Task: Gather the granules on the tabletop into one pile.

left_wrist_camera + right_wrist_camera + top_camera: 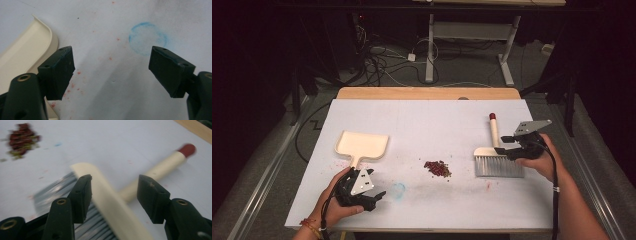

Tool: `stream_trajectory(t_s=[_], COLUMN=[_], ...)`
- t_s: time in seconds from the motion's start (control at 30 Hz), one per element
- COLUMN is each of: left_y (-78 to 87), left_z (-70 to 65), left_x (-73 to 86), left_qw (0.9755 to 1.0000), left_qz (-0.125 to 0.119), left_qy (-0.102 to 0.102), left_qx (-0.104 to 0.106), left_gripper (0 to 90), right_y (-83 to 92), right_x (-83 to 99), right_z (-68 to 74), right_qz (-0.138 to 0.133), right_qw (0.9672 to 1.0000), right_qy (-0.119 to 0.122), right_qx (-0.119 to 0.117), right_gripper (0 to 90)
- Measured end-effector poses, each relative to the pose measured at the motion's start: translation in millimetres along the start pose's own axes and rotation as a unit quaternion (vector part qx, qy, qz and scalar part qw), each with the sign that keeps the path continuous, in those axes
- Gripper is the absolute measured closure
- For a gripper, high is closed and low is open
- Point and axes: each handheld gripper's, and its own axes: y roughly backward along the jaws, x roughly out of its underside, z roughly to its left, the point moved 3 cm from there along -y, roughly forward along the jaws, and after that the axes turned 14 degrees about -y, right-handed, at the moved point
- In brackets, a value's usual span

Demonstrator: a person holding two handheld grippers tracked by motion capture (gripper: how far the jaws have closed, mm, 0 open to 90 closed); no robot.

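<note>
**Cream plastic brush between parted jaws, dustpan waiting at the left**

Cream plastic is the material of both tools on this white table (422,125). The brush (497,159) lies flat at the right side of the table, with its grey bristles toward the person and its handle with the red tip pointing away. The right gripper (507,150) is at the brush head, coming from the right. In the right gripper view, the two black jaws stand apart on either side of the cream back of the brush (110,202), where the handle joins it. The pads do not press on it; there is a gap at both sides, so the brush is between the jaws but not grasped. This view is blurred.

A small heap of dark red crumbs (437,168) lies near the middle of the table, just to the left of the bristles.

The dustpan (361,145) lies at the left, with its short handle toward the person. The left gripper (379,196) is just beside this handle, low over the table. Its jaws are wide apart and hold nothing; in the left gripper view I see between them only the white surface with a faint blue ring (147,38) and some reddish specks, and the rim of the dustpan (37,42) at the left.
</note>
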Motion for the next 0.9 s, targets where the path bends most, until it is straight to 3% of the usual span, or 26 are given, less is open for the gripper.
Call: stream_trajectory(t_s=[0.07, 0.13, 0.23, 0.3, 0.4, 0.47, 0.6, 0.9], left_y=[-0.2, -0.9, -1.8, -2.6, -2.6, -2.4, -1.1, 1.8], left_z=[-0.4, -0.5, -0.6, -0.7, -1.1, -1.1, -0.4, 1.6], left_x=[-0.2, -0.5, -0.6, -1.0, -1.5, -1.3, -1.0, 1.0], left_qw=[1.0000, 1.0000, 1.0000, 0.9999, 0.9999, 1.0000, 1.0000, 0.9999], left_qz=[0.000, 0.001, 0.004, 0.003, 0.003, 0.001, -0.002, 0.000], left_qy=[-0.001, -0.002, -0.005, -0.007, -0.008, -0.007, -0.006, 0.000], left_qx=[0.001, 0.002, 0.005, 0.006, 0.006, 0.004, 0.000, -0.013], left_gripper=[19.6, 19.6, 19.6, 19.6, 19.6, 19.6, 19.5, 19.6], right_y=[-7.3, -12.1, -19.3, -24.3, -33.2, -38.2, -39.5, -14.3], right_x=[-0.3, -0.8, -2.5, -2.7, -3.0, -3.6, -6.2, -20.0], right_z=[-7.2, -10.9, -14.5, -16.4, -16.3, -13.8, -10.0, 2.8], right_qz=[0.001, -0.009, -0.018, -0.014, -0.002, -0.001, -0.010, -0.089], right_qw=[0.9989, 0.9967, 0.9908, 0.9873, 0.9850, 0.9863, 0.9851, 0.9841], right_qy=[-0.032, -0.060, -0.085, -0.102, -0.111, -0.108, -0.102, -0.098], right_qx=[0.035, 0.055, 0.103, 0.121, 0.132, 0.125, 0.139, 0.118], right_gripper=[50.3, 58.8, 72.4, 76.2, 75.8, 73.8, 71.3, 58.0])
